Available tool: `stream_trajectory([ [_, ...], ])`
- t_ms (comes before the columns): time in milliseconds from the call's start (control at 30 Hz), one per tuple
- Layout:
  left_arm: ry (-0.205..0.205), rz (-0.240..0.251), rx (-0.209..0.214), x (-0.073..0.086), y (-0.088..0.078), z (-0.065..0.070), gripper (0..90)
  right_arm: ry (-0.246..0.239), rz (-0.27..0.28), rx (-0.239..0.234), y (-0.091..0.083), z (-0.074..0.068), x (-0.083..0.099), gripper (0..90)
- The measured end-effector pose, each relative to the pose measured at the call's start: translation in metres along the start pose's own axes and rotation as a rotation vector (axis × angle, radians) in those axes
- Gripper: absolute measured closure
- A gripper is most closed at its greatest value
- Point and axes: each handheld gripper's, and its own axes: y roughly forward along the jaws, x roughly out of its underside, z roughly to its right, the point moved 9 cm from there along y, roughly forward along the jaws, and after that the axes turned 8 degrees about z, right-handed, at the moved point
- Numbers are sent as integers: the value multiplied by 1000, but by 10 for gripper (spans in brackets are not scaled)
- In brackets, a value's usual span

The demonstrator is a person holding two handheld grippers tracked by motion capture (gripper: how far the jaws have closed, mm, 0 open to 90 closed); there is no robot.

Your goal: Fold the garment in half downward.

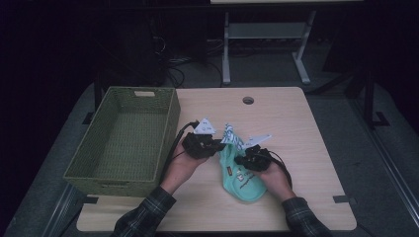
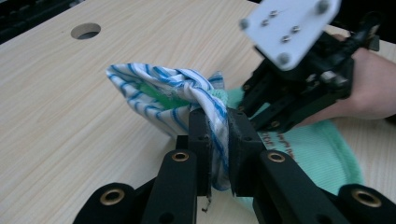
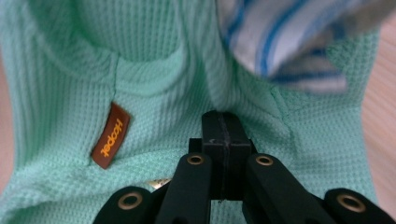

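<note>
Two plaid sleeves come in at the near edge of the wooden table [image 1: 306, 123], hands up on the grippers mid-table.

Mint-green knit garment [image 1: 244, 180] lies on the table near the front edge, slightly right of centre. Printed patch on its front, small orange label [image 3: 110, 135] sewn inside near the neck opening. White-and-blue striped lining [image 2: 159, 95] is pulled up out of its far end, bunched and lifted off the table.

Right gripper [image 1: 243, 159]: sits on top of the garment. In the right gripper view [image 3: 226, 122] the jaws look pressed fully together, pads meeting on a seam line, tips against the green knit. Can't tell if any cloth is pinched between them or if they're just resting on it.

Left gripper [image 1: 217, 144]: just beside the garment's left edge. In the left gripper view [image 2: 217, 122] jaws are nearly closed, clamped on a fold of the striped lining; cloth fills the narrow gap and hangs below it. Right gripper shows just behind the lining in that view, grey plate on top.

Green woven basket [image 1: 123, 140] stands at the table's left side, overhanging the left edge. Cable hole [image 1: 248, 100] near the far edge. Behind the table: grey desk frame [image 1: 267, 44] and loose cables on the floor
</note>
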Motion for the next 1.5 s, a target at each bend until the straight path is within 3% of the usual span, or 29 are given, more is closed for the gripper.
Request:
stream_trajectory([
  [133, 9, -4, -10, 2, 0, -2, 811, -13, -5, 1, 0, 0, -4, 897],
  [333, 25, -14, -24, 4, -2, -5, 811, 4, 54, 1, -34, 2, -6, 897],
  [533, 28, -23, -30, 8, -1, -8, 810, 14, 25, 22, -67, 1, 27, 897],
  [700, 23, -30, -34, 11, -2, -11, 810, 31, 4, 19, -82, -6, 49, 897],
  [900, 14, -29, -32, 12, -4, -12, 810, 23, -43, 10, -79, -10, 61, 897],
  [1233, 15, -13, -23, 11, -8, -13, 809, 23, -42, 0, -65, -5, 50, 897],
  [1500, 43, 17, 52, 3, -8, 5, 809, 13, -36, 0, -56, -3, 44, 898],
])
